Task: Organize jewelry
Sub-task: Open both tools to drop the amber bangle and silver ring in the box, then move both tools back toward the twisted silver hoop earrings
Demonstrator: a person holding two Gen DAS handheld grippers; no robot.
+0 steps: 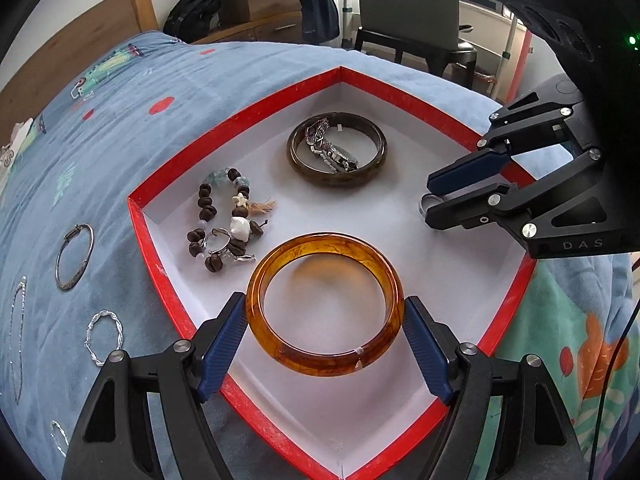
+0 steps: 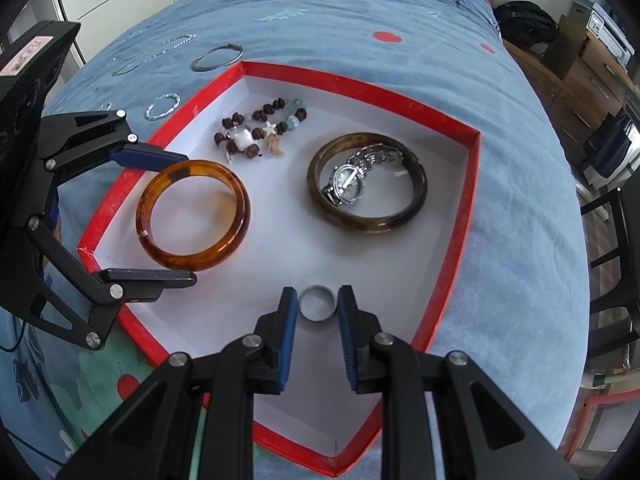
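A red box with a white floor [image 1: 168, 264] [image 2: 460, 216] lies on a blue bedspread. In it are an amber bangle [image 1: 256, 312] [image 2: 236, 236], a dark green bangle [image 1: 378, 160] [image 2: 416, 200] with a silver watch [image 1: 336, 152] [image 2: 348, 184] inside, and a bead bracelet [image 1: 208, 208] [image 2: 260, 120]. My left gripper [image 1: 325, 340] [image 2: 176, 216] is open, its fingers on either side of the amber bangle. My right gripper [image 2: 318, 304] [image 1: 430, 200] is open just wider than a silver ring [image 2: 306, 310] [image 1: 425, 202] that lies between its fingertips.
Outside the box on the bedspread lie a thin metal bangle [image 1: 60, 264] [image 2: 208, 64], a twisted silver bracelet [image 1: 93, 330] [image 2: 154, 114] and a thin chain [image 1: 16, 312] [image 2: 160, 52]. A chair [image 1: 404, 4] and wooden drawers [image 1: 272, 0] stand beyond the bed.
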